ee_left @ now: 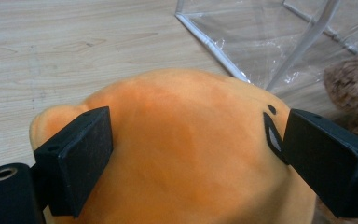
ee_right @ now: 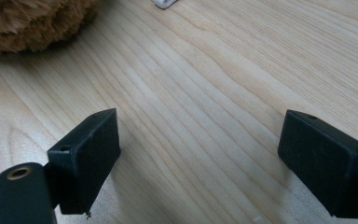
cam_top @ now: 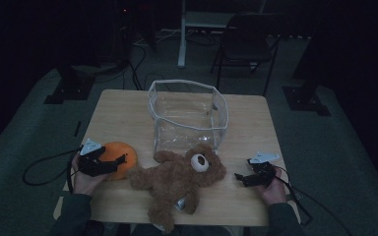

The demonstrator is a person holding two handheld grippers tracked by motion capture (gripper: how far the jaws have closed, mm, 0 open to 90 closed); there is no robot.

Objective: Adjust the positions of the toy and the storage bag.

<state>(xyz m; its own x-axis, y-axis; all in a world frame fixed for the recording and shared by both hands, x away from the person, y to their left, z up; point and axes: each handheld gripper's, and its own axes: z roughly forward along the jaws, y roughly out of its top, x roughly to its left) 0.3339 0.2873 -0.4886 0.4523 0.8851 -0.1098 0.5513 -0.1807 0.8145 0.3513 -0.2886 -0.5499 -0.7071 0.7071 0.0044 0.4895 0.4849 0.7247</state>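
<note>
An orange plush toy (cam_top: 123,153) lies at the table's front left. My left gripper (cam_top: 118,164) reaches over it from the left, and the left gripper view has the orange plush (ee_left: 191,177) bulging between wide-spread jaws without being squeezed. A brown teddy bear (cam_top: 177,179) sprawls at the front middle, its head toward a clear plastic bin (cam_top: 182,83). At the front right my right gripper (cam_top: 241,178) rests open above bare wood (ee_right: 200,149), pointing at the bear's fur (ee_right: 28,18).
The light wooden table (cam_top: 123,113) has bare wood left and right of the bin. A small white object (cam_top: 179,204) peeks from under the bear. A folding chair (cam_top: 246,44) and stands sit on the dark floor beyond the table.
</note>
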